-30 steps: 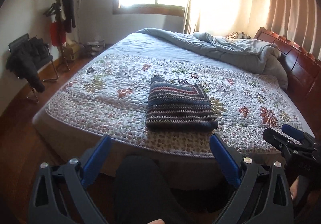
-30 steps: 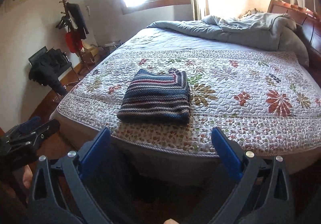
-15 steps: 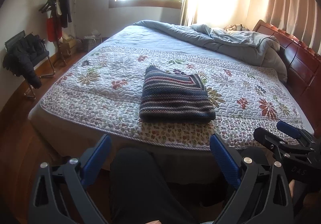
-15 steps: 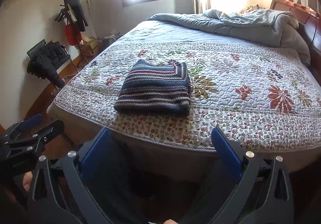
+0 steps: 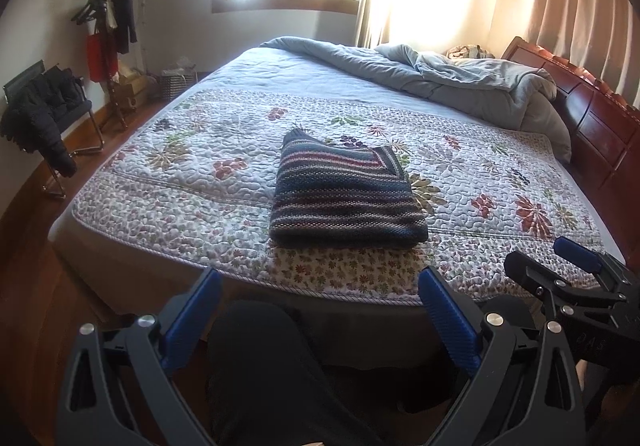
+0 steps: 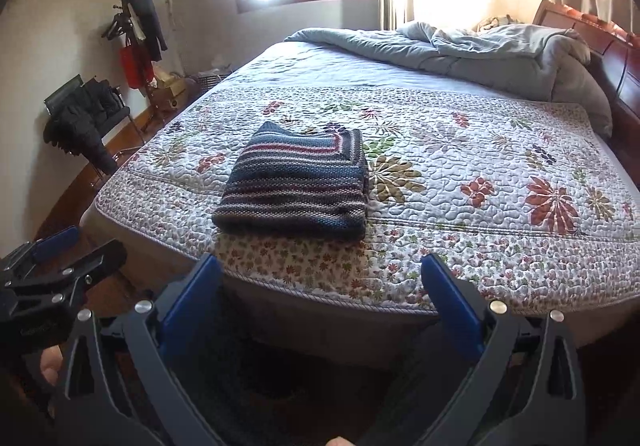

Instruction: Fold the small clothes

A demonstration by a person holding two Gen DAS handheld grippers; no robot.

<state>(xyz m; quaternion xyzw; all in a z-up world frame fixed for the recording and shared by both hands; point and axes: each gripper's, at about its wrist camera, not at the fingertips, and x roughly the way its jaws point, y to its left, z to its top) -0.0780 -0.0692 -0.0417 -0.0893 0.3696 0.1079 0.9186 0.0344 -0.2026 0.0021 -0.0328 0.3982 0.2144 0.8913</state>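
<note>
The striped knit garment (image 5: 346, 198) lies on the bed's floral quilt (image 5: 192, 182) as a compact, squared-off bundle of several layers, its edges fairly even and its thick folded edge turned toward the near side of the bed. Judged from this, the folding of this piece looks complete; no other loose small clothes show on the quilt, so whether more pieces wait cannot be told. At most a slight tidy of the far corner, where one point sticks up, might remain.

The bundle sits near the front edge of the bed, roughly in the middle of its width, with a strip of quilt between it and the edge. The left gripper (image 5: 320, 310) is held off the bed, below and in front of the mattress edge, well apart from the garment; its jaws stand wide apart and hold nothing. The right gripper (image 6: 322, 294) is likewise back from the bed, with the garment ahead and a little to its left; its jaws are also spread wide and empty. Further back a rumpled grey duvet (image 5: 460, 82) is heaped by the wooden headboard (image 5: 600, 118).
</note>
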